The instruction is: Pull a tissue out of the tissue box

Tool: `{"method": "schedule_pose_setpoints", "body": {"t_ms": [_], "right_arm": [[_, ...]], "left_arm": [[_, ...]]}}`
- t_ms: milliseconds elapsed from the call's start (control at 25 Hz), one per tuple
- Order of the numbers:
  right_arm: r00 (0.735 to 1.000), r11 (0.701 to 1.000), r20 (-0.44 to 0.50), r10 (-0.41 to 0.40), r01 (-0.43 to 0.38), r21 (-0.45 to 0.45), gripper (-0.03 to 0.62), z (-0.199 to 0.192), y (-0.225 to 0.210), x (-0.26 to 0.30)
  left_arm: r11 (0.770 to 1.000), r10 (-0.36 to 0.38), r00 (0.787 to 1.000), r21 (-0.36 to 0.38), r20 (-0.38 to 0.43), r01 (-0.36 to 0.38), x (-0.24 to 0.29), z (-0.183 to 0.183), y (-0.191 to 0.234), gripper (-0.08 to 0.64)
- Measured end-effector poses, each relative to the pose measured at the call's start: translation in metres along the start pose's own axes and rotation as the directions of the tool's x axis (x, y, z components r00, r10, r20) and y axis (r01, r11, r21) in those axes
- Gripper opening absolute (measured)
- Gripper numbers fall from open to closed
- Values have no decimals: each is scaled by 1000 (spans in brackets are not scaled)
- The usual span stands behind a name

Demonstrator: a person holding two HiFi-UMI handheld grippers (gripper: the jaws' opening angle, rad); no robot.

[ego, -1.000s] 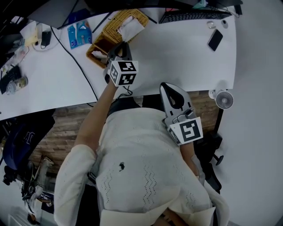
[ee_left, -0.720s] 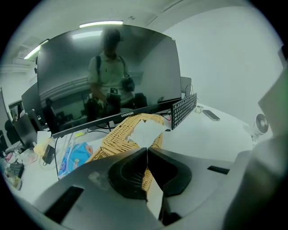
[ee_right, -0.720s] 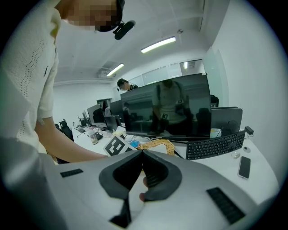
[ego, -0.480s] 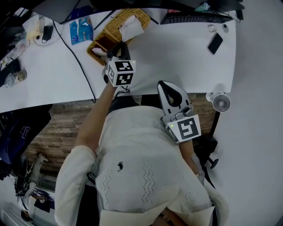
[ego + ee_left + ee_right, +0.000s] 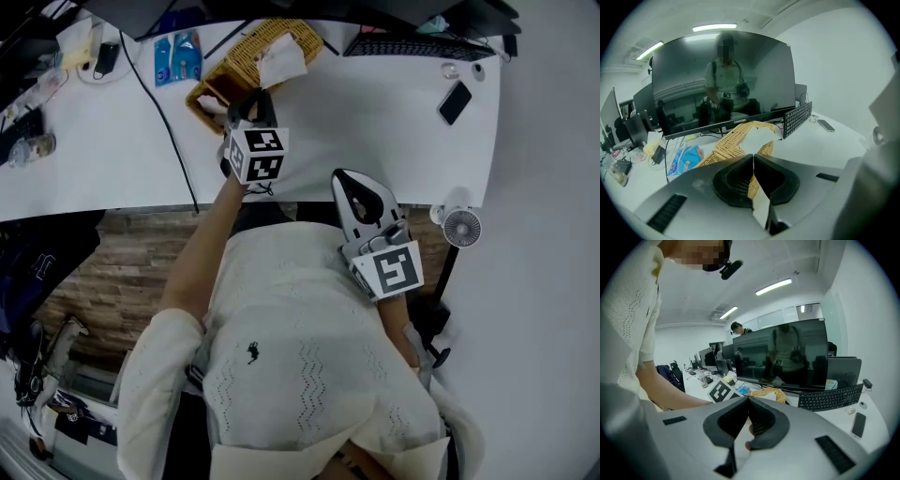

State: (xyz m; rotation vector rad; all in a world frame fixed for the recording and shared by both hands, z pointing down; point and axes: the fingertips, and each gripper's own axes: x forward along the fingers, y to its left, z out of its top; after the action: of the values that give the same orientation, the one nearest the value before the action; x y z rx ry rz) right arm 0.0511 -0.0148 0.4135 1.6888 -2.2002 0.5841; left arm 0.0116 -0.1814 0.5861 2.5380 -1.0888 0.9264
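Note:
The woven wicker tissue box [image 5: 246, 54] stands at the back of the white desk [image 5: 375, 122], with a white tissue [image 5: 279, 58] sticking out of its top. My left gripper [image 5: 258, 97] hovers just in front of the box and points at it, jaws shut with nothing between them. In the left gripper view the shut left gripper [image 5: 753, 160] lines up with the wicker box [image 5: 725, 146] and its tissue [image 5: 760, 133] a short way beyond. My right gripper [image 5: 349, 180] is held back at the desk's near edge; the right gripper view shows this right gripper [image 5: 748, 400] shut and empty.
A black keyboard [image 5: 412, 42], a phone [image 5: 455, 101] and a dark monitor [image 5: 722, 79] lie at the back right. A blue packet [image 5: 178, 58] and a black cable [image 5: 164, 122] are to the box's left. A small fan [image 5: 461, 227] hangs off the desk's right corner.
The head camera has shifted a little. My left gripper has rolled slightly and stays just short of the box. The right gripper has kept still.

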Motion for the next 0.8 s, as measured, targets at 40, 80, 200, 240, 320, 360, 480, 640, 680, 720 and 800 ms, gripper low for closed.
{"method": "schedule_pose_setpoints", "body": {"t_ms": [40, 80, 200, 240, 320, 360, 480, 640, 680, 720, 800], "right_arm": [[1000, 1000, 2, 4, -4, -2, 2, 0, 0, -1], [1000, 1000, 4, 8, -8, -4, 2, 1, -1, -1], [1000, 1000, 4, 20, -20, -12, 2, 0, -1, -2], [1000, 1000, 3, 23, -23, -14, 2, 0, -2, -3], [1000, 999, 2, 28, -28, -17, 2, -1, -3, -3], [1000, 999, 3, 31, -31, -19, 2, -1, -4, -4], [999, 999, 2, 37, -37, -24, 2, -2, -6, -5], [999, 998, 2, 48, -48, -32, 2, -2, -9, -6], [999, 998, 5, 49, -49, -34, 2, -1, -9, -7], [999, 998, 11, 51, -50, -35, 2, 0, -10, -7], [998, 998, 11, 56, -56, -39, 2, 0, -11, -7]], "left_arm": [[1000, 5, 1000, -3, 1, -5, -1, 0, 0, 15], [1000, 9, 1000, -7, 3, -9, -2, 1, 0, 15], [1000, 23, 1000, -16, 7, -23, -6, 2, 2, 15], [999, 28, 1000, -18, 7, -28, -6, 1, 3, 15], [999, 37, 999, -23, 5, -37, -7, -1, 3, 15], [999, 41, 999, -24, 4, -41, -8, -2, 4, 15], [998, 50, 999, -31, 3, -50, -10, -3, 3, 15], [997, 62, 998, -39, -2, -62, -12, -5, 2, 15], [997, 64, 998, -41, -2, -64, -12, -5, 1, 15], [997, 66, 998, -43, -2, -66, -12, -5, 1, 15], [996, 71, 997, -47, -1, -71, -13, -5, 0, 15]]}}
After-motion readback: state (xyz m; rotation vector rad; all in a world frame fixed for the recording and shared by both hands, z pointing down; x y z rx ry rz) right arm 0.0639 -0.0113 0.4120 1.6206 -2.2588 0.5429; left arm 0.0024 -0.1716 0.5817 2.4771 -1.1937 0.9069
